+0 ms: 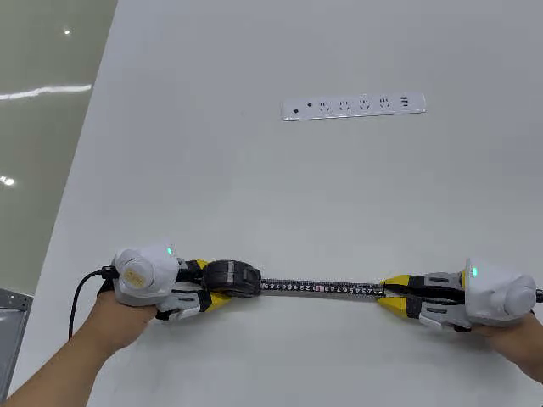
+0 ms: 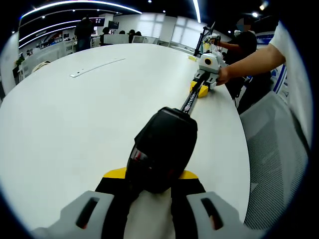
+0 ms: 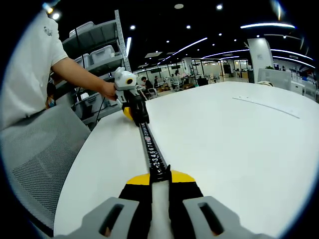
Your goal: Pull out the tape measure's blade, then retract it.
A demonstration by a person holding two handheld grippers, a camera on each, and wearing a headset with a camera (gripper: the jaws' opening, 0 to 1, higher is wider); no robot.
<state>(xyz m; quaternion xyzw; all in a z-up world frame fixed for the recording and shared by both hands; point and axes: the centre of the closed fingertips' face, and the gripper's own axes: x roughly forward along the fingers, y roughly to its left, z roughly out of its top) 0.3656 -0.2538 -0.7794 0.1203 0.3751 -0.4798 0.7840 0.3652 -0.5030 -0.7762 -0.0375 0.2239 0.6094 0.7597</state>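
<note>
Lower left of the head view: I have the left gripper clamped around the black tape measure case on the white table. Lower right: my right gripper pinches the blade tip. The blade stretches straight between them. A power strip lies upper centre.

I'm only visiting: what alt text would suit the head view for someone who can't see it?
On a white table, the left gripper is shut on a black tape measure case while the right gripper pinches the end of its blade, pulled out straight between them. A white power strip lies farther back on the table.
</note>
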